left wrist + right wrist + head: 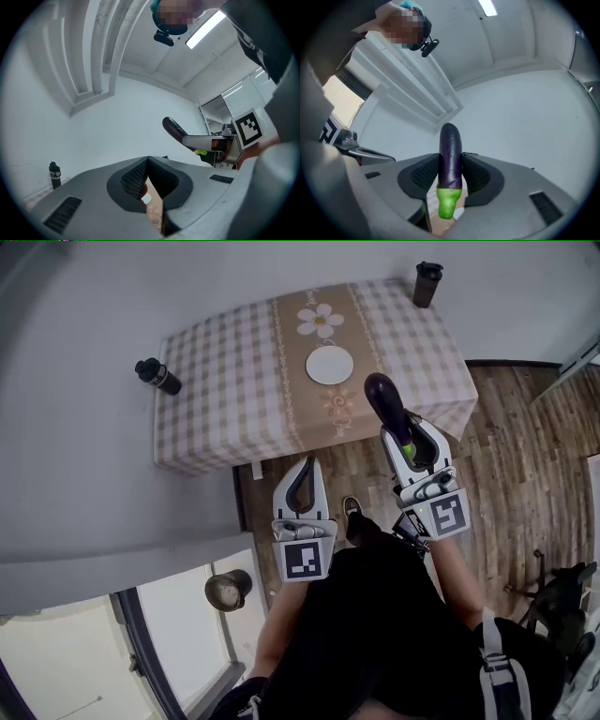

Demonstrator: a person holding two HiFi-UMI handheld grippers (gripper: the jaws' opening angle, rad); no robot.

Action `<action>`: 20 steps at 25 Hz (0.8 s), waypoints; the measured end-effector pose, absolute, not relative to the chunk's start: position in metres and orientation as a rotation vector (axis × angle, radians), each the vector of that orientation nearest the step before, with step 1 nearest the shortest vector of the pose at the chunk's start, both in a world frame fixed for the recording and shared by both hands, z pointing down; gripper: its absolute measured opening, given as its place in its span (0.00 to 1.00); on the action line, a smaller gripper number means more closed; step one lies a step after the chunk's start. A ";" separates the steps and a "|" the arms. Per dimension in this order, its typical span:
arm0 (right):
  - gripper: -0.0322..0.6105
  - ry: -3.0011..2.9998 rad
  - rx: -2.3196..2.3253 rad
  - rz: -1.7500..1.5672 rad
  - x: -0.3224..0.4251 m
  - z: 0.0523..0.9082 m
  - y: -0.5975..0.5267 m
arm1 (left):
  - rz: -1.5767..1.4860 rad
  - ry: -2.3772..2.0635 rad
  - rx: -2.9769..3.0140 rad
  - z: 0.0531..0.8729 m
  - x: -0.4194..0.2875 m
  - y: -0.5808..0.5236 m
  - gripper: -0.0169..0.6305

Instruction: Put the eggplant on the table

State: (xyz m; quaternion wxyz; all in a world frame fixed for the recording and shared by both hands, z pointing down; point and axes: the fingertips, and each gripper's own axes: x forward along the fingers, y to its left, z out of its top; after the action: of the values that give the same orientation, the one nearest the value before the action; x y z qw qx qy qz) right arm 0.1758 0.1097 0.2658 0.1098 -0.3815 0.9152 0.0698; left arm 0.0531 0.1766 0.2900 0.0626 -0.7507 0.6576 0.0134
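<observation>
A dark purple eggplant (382, 399) with a green stem end sticks forward out of my right gripper (408, 439), which is shut on it. In the right gripper view the eggplant (451, 154) stands upright between the two black pads (476, 171), stem end toward the camera. The table (216, 381), under a beige checked cloth with a flowered runner, lies just ahead of both grippers. The eggplant's tip hangs over its near edge. My left gripper (305, 474) is shut on nothing, short of the table; its pads (136, 176) meet at the tips. The left gripper view shows the eggplant (174, 129) off to its right.
A white plate (329, 364) sits on the runner in the middle of the table. One black bottle (157, 376) stands at the table's left side, another (427, 282) at its far right corner. Wooden floor (506, 456) runs right of the table. The person's shoe (352, 512) shows between the grippers.
</observation>
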 end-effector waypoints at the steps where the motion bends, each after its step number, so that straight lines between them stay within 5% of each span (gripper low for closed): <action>1: 0.31 2.687 -1.117 0.199 0.174 0.265 0.093 | 0.039 1.993 -2.263 0.290 0.050 0.161 0.01; 20: 0.31 2.687 -1.110 0.133 0.144 0.285 -0.080 | 0.016 2.025 -2.245 0.315 0.015 -0.011 0.01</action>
State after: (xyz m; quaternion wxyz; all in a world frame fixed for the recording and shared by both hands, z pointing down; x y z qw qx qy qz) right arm 0.1444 -0.0798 0.2850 0.1154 -0.3790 0.9171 0.0454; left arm 0.0153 -0.0109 0.3148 0.0594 -0.7412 0.6686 0.0054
